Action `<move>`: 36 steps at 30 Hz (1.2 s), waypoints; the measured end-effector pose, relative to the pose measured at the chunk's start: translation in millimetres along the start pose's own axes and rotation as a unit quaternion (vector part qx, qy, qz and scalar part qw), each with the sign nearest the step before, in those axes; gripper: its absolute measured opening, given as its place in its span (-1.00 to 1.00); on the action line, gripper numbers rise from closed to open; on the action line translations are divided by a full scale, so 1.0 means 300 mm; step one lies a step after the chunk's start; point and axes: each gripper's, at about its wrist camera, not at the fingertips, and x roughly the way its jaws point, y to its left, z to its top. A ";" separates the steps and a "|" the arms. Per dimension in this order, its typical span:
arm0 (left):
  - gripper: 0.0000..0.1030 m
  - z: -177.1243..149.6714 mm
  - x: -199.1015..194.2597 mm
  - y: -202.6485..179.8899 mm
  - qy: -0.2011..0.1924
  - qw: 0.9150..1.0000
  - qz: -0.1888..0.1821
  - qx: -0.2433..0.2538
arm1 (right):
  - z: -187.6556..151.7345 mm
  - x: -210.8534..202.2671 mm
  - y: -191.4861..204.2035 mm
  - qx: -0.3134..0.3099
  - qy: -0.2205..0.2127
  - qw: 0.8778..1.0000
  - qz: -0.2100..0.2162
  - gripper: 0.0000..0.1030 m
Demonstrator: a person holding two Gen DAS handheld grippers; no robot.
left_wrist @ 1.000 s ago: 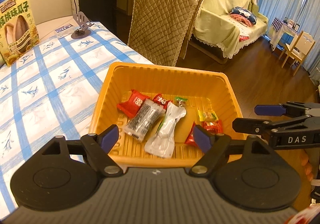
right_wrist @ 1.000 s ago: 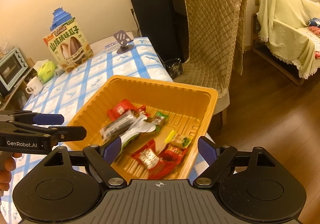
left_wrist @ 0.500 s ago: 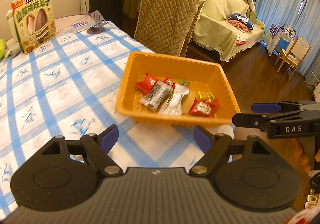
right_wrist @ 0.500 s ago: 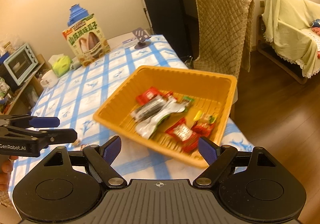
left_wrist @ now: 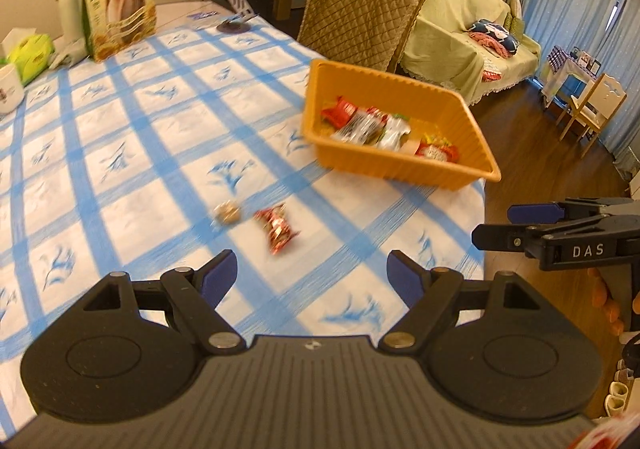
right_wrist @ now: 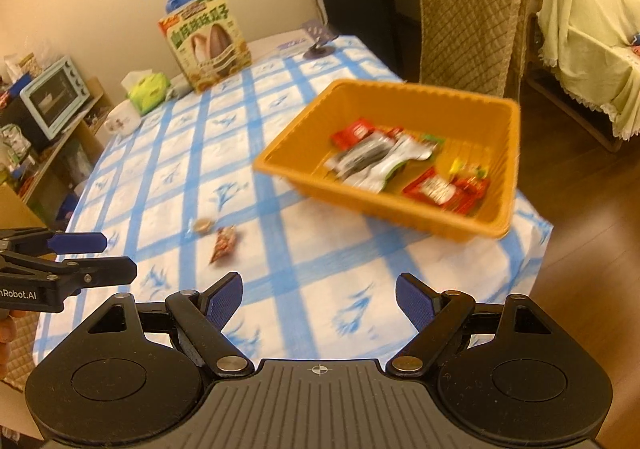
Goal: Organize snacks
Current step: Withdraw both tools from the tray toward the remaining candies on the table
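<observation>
An orange basket holding wrapped snacks sits near the corner of the checked surface, in front of a quilted chair. Two loose sweets, one red and one brown, lie on the cloth well short of the basket. Left gripper and right gripper hover with jaws spread wide, holding nothing.
</observation>
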 end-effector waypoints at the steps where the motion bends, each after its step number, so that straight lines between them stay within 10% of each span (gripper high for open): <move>1: 0.56 -0.013 -0.008 0.012 0.001 1.000 0.000 -0.002 | -0.013 0.005 0.017 -0.001 0.003 1.000 -0.001 0.62; 36: 0.56 -0.213 -0.089 0.235 0.044 0.998 0.039 -0.030 | -0.180 0.185 0.331 -0.026 0.083 0.996 0.014 0.62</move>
